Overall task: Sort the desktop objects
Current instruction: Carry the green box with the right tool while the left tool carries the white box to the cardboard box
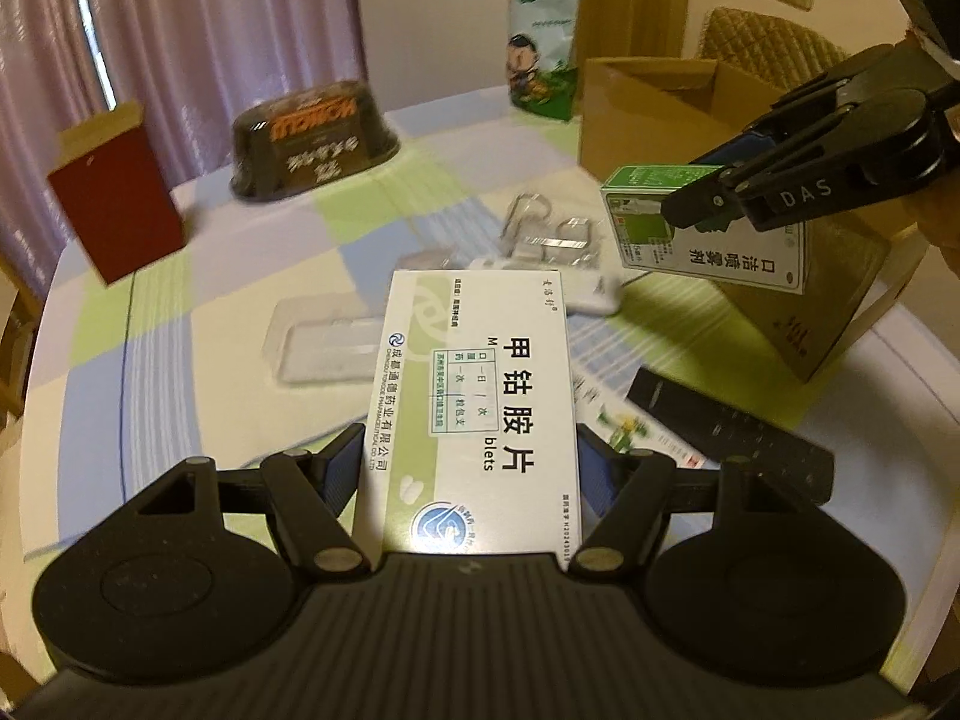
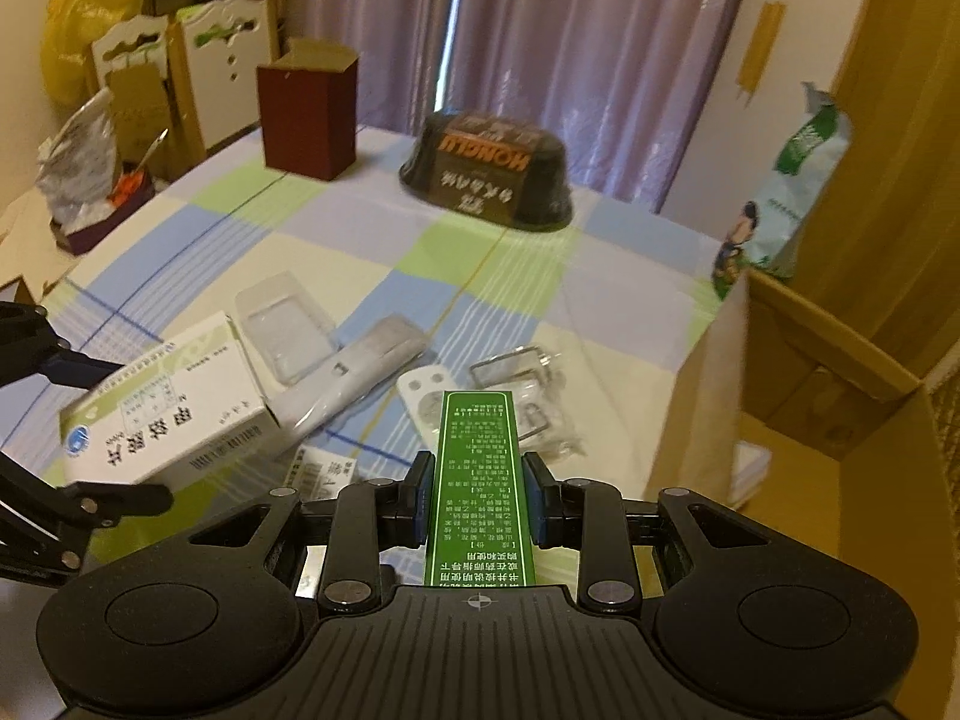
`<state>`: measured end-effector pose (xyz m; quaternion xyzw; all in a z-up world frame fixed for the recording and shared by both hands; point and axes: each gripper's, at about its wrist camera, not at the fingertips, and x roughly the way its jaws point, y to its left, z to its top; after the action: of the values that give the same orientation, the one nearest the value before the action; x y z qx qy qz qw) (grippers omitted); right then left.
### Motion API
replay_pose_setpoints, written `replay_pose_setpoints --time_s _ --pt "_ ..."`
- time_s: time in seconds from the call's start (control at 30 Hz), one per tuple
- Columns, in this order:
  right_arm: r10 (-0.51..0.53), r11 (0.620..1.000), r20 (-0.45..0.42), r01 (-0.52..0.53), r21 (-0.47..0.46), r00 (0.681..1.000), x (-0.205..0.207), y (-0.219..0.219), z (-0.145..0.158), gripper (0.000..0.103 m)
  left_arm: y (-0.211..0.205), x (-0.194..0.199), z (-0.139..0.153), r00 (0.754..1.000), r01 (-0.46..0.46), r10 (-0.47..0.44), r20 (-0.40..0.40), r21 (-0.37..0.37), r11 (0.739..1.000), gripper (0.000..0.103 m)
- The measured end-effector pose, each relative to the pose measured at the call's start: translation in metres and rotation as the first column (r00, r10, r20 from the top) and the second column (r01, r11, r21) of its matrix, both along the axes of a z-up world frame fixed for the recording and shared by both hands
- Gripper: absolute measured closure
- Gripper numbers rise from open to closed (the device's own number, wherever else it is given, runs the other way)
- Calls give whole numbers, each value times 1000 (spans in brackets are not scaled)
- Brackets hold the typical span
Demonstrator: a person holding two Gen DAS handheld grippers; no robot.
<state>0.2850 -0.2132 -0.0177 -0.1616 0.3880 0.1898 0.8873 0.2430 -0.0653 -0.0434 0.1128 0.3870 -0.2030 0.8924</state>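
My left gripper [image 1: 474,462] is shut on a white and green medicine box [image 1: 480,396], held above the checked tablecloth. The right wrist view shows that same white medicine box [image 2: 174,408] at the left, between the left gripper's black fingers [image 2: 90,369]. My right gripper [image 2: 477,495] is shut on a narrow green spray box [image 2: 477,480]. In the left wrist view the green spray box [image 1: 708,234] hangs at the right in the right gripper [image 1: 714,192], just in front of an open cardboard box [image 1: 648,114].
On the table lie clear plastic trays [image 2: 288,324], metal clips in a bag [image 2: 528,384], a white device [image 2: 354,378], leaflets [image 1: 624,414] and a black remote [image 1: 732,432]. A dark red box [image 2: 309,114], a dark packaged tub [image 2: 489,168] and a snack bag [image 2: 786,192] stand farther back.
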Motion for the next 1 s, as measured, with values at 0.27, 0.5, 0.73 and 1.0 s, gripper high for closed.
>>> replay_pose_setpoints --time_s 0.27,0.5,0.73,1.0 --pt "-88 995 90 83 54 992 -11 -33 38 74 -36 15 23 994 92 -91 52 -23 995 36" --pt "-197 979 166 185 82 966 -23 -78 73 74 -78 27 44 979 185 -180 98 -45 982 36" --pt "-300 954 164 292 73 940 -32 -126 76 74 -118 38 62 955 271 -263 138 -48 961 36" --pt "-375 927 108 372 53 921 -35 -170 54 74 -172 52 75 921 365 -354 162 -44 930 36"
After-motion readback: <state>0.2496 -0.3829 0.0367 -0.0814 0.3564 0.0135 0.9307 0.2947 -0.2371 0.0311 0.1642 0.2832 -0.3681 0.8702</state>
